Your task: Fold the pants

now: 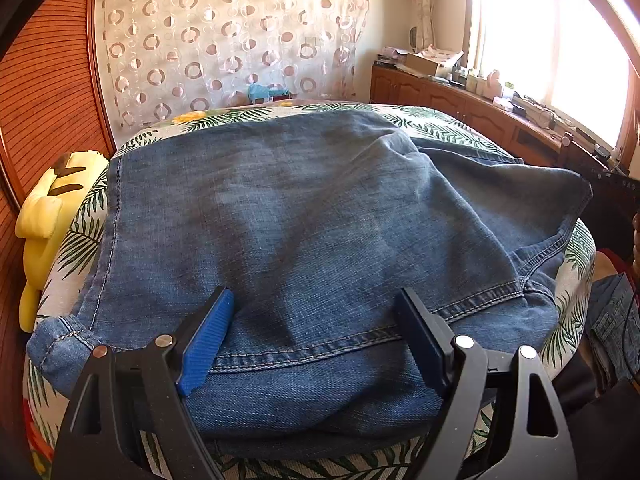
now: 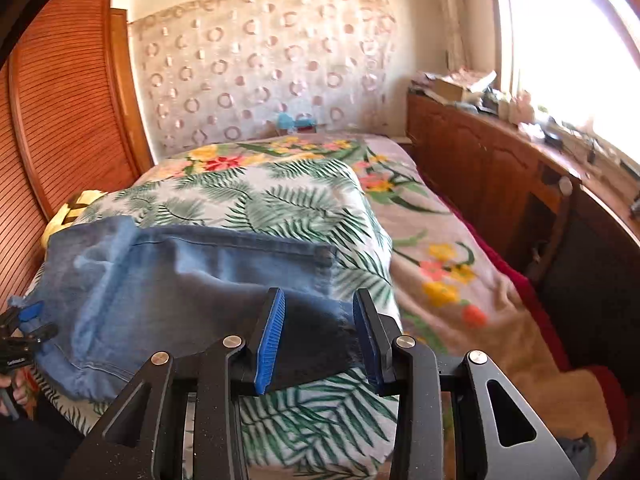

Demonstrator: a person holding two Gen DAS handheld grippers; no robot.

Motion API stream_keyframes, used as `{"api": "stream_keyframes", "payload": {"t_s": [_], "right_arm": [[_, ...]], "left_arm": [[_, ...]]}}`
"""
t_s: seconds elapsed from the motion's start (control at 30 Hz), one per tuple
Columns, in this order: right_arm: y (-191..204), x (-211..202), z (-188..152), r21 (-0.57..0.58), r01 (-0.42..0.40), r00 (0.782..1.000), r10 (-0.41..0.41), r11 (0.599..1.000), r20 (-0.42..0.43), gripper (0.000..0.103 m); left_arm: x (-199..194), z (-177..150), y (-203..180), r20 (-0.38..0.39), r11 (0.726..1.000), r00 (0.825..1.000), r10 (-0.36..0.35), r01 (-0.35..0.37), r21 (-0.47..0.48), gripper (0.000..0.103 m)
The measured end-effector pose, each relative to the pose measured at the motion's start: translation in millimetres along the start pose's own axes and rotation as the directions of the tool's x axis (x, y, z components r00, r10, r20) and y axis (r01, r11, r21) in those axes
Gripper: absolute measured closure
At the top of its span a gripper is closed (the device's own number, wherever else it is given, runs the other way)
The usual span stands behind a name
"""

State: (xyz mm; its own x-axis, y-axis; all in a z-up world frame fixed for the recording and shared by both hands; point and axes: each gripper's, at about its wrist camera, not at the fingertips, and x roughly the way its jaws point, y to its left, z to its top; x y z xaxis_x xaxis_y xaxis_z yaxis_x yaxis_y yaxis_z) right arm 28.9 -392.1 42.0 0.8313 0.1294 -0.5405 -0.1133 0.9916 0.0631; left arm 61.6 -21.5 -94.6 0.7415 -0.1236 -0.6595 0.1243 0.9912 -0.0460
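Hovering spread over the jeans [image 1: 304,216] on the bed [image 2: 420,216], the left claw [image 1: 316,332] grips nothing; the right claw [image 2: 319,338], half-spread, straddles a dark hem corner that may slip free.

A home bedroom: a bed [image 2: 440,240] with floral bedding, a curtained wall [image 2: 260,68], and wooden cabinets [image 2: 480,160].

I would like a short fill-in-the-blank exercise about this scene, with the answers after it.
1. The jeans lie on a cushion printed with green ____.
2. The pads on the left tongs are ____ in colour.
3. The jaws of both the left and the right tongs stand ____.
4. Beside the cushion's left edge sits a ____ plush toy.

Answers: leaves; blue; open; yellow
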Motion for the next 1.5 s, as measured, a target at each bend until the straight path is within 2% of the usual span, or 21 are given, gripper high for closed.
{"api": "stream_keyframes", "payload": {"t_s": [0.23, 0.4, 0.5, 0.6, 1.0, 1.03, 1.1, 1.13, 1.2, 1.3, 1.5], "right_arm": [[-7.7, 15.8, -6.5, 0.038, -0.02, 0.997, 0.023, 0.999, -0.077, 0.065], [-14.4, 22.4, -9.8, 0.051, -0.021, 0.992, 0.027, 0.998, -0.122, 0.058], [-22.3, 20.1, -9.0, 0.063, -0.012, 0.992, 0.019, 0.998, -0.122, 0.051], [-26.7, 28.8, -9.5, 0.08, -0.015, 0.992, 0.025, 0.997, -0.123, 0.048], [-17.5, 35.1, -13.8, 0.119, -0.095, 0.987, 0.11, 0.988, -0.117, 0.048], [-15.6, 34.7, -15.3, 0.118, -0.098, 0.987, 0.111, 0.988, -0.113, 0.048], [-13.9, 34.2, -16.3, 0.112, -0.111, 0.986, 0.124, 0.987, -0.11, 0.066], [-12.7, 34.1, -16.8, 0.11, -0.118, 0.985, 0.13, 0.987, -0.109, 0.068], [-11.4, 34.0, -17.0, 0.101, -0.117, 0.986, 0.128, 0.988, -0.107, 0.081], [-10.5, 30.4, -15.9, 0.092, -0.126, 0.986, 0.135, 0.988, -0.093, 0.087], [-4.7, 19.4, -8.8, 0.072, -0.147, 0.987, 0.151, 0.986, -0.049, 0.09]], "left_arm": [[-5.0, 2.5, -0.2, -0.005, 1.0, 1.0, -0.018, 0.018, -0.009, 0.02], [-8.2, 2.6, -1.4, -0.001, 1.0, 1.0, -0.027, 0.027, -0.009, 0.02], [-9.2, 2.4, -1.9, 0.0, 1.0, 1.0, -0.03, 0.03, -0.009, 0.02], [-10.9, 2.3, -4.6, 0.002, 0.999, 0.999, -0.032, 0.032, -0.01, 0.02], [-17.9, 4.8, -2.9, 0.018, 0.999, 0.999, -0.042, 0.042, -0.021, 0.02], [-18.7, 4.9, -2.3, 0.019, 0.999, 0.999, -0.043, 0.043, -0.022, 0.02], [-19.1, 4.8, -2.2, 0.02, 0.999, 0.999, -0.043, 0.044, -0.022, 0.02], [-19.3, 4.7, -2.2, 0.02, 0.999, 0.999, -0.042, 0.042, -0.022, 0.02], [-19.3, 4.7, -2.3, 0.02, 0.999, 0.999, -0.044, 0.044, -0.022, 0.02], [-20.2, 5.4, -2.7, 0.022, 0.999, 0.999, -0.041, 0.042, -0.024, 0.02], [-22.9, 6.8, -1.0, 0.03, 0.999, 0.999, -0.04, 0.04, -0.028, 0.02]]}}
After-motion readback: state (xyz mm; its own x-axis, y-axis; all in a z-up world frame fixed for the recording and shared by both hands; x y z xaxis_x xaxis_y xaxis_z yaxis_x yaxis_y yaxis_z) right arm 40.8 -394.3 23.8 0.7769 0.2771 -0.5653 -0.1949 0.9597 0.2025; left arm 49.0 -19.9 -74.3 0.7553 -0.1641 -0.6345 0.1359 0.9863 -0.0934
